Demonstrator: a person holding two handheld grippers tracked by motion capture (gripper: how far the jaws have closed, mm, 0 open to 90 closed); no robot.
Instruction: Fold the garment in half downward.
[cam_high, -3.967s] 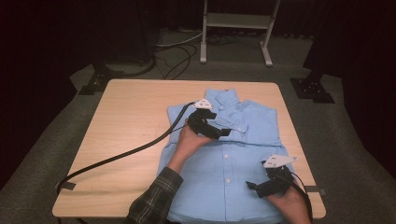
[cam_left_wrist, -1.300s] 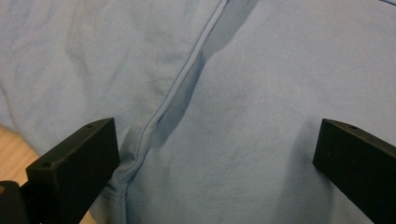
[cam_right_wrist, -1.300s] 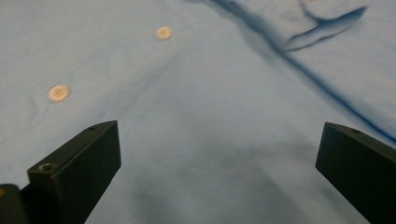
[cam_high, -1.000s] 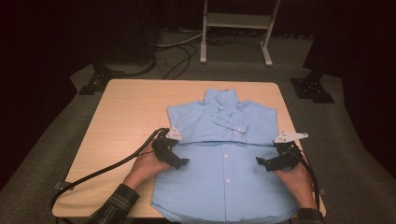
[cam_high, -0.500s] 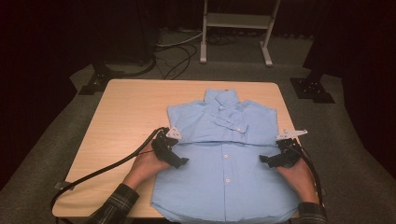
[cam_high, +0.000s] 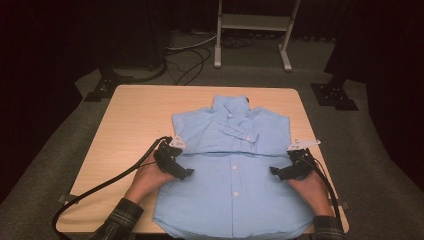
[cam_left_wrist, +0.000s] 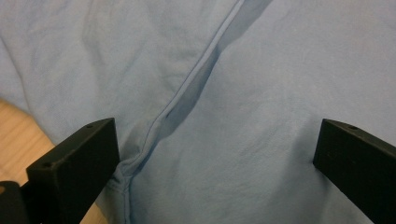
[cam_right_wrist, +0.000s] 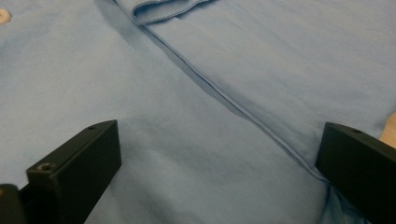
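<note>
Both tools have drifted outward since four seconds back, to opposite edges of the blue shirt (cam_high: 235, 185) lying buttoned-side up on the worktop (cam_high: 135, 120); left tool (cam_high: 176, 167) and right tool (cam_high: 284, 172) sit jaws wide, empty, at each end of the crosswise fold line (cam_high: 235, 152); that crease runs between them, equally near both.

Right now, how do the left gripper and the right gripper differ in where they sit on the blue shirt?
The left gripper is at the shirt's left edge, the right gripper at its right edge. The left points right toward the buttons, the right points left. Both have open jaws, hold nothing, and sit just below the fold line.
</note>
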